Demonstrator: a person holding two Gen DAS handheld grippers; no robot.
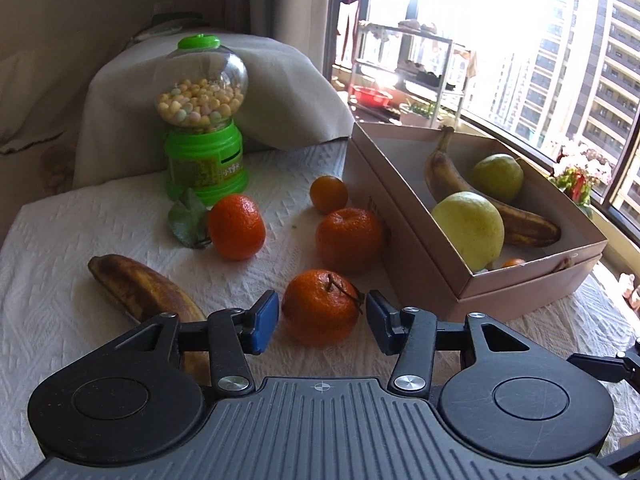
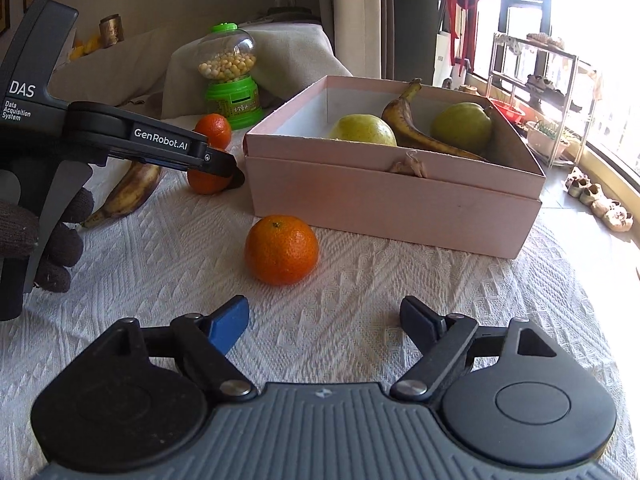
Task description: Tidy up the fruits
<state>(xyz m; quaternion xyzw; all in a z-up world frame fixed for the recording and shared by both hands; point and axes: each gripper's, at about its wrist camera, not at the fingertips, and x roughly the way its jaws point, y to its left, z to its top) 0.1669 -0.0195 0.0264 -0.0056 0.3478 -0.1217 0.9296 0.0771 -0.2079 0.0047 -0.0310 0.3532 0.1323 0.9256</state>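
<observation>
Left wrist view: the left claw (image 1: 322, 322) stands spread around a tangerine (image 1: 320, 306) on the surface (image 1: 80, 240), pads not pressing. Light, soft-skinned fruit (bruises easily); I'd grip gently across its middle.

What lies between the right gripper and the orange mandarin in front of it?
Only bare white textured tablecloth, in the right wrist view, between right gripper and orange mandarin.

a white textured cloth (image 1: 100, 216) covered the table. behind its far edge a grey sheet (image 1: 280, 92) draped some furniture against a plain beige wall (image 1: 80, 8). to the right, a curved window (image 1: 560, 60) let in glaring daylight, with high-rise blocks (image 1: 580, 56) outside and a metal rack (image 2: 536, 80) beside it.
</observation>
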